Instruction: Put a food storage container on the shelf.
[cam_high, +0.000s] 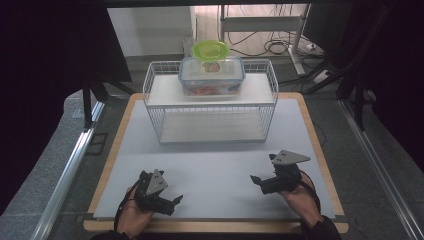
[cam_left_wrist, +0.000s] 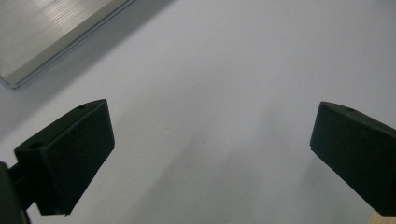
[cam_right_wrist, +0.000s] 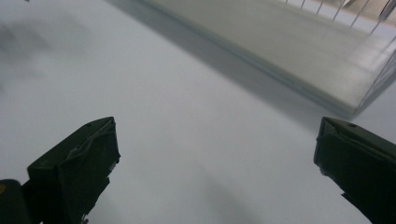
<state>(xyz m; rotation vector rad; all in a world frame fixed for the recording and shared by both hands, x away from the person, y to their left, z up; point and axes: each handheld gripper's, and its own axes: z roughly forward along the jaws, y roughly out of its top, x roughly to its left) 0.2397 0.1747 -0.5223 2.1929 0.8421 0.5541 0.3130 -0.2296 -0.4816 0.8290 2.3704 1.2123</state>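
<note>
On the near left part of the white table (cam_high: 215, 165), the left gripper (cam_high: 176, 200) sits low in the person's left hand (cam_high: 131, 216). Its two black jaws stand wide apart. Nothing is between them, and I cannot tell if they touch the table top. The jaws point toward the middle of the table.

In the middle, farther back, stands a white wire rack (cam_high: 210, 100) with two shelves. On its top shelf sits a clear plastic box (cam_high: 212, 75) with a lid, and there is something red and orange inside. A green bowl (cam_high: 210, 50) sits on top of the box. Both grippers are well apart from the rack and the box.

On the near right, the right gripper (cam_high: 255, 179) is held in the right hand (cam_high: 300, 200). Its jaws are wide apart too, with nothing in them. They point toward the left gripper.

The high view shows the hands, the whole rack, the box and the bowl. The left gripper view shows its wide-open gripper (cam_left_wrist: 212, 149) up close, the bare white top and a shiny corner of the rack's bottom shelf (cam_left_wrist: 42, 32). The right gripper view shows its open gripper (cam_right_wrist: 217, 163), the long edge of that bottom shelf (cam_right_wrist: 289, 56) and a few thin wires (cam_right_wrist: 373, 18) of the rack.
</note>
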